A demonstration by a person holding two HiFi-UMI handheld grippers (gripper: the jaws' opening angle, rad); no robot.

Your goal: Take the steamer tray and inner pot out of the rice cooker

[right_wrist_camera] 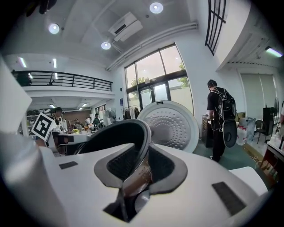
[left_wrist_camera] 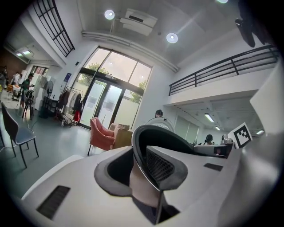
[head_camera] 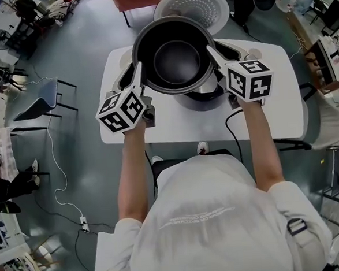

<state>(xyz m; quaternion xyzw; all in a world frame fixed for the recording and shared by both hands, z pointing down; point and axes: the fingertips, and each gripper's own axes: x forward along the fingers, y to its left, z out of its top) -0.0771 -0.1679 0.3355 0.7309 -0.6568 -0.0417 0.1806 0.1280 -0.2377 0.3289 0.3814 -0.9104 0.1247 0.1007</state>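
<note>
my left gripper [head_camera: 137, 71] and right gripper [head_camera: 213, 52] clamped on the inner pot [head_camera: 175, 53] rim, pot over the rice cooker [head_camera: 204, 99] at the table [head_camera: 271, 96] far edge, open lid [head_camera: 192, 6] behind, person with backpack [right_wrist_camera: 220, 119] only in right gripper view

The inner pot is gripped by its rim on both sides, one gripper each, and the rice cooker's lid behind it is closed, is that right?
Not quite: the lid stands open, as the right gripper view shows. The left gripper and right gripper do each clamp the rim of the inner pot, on opposite sides.
</note>
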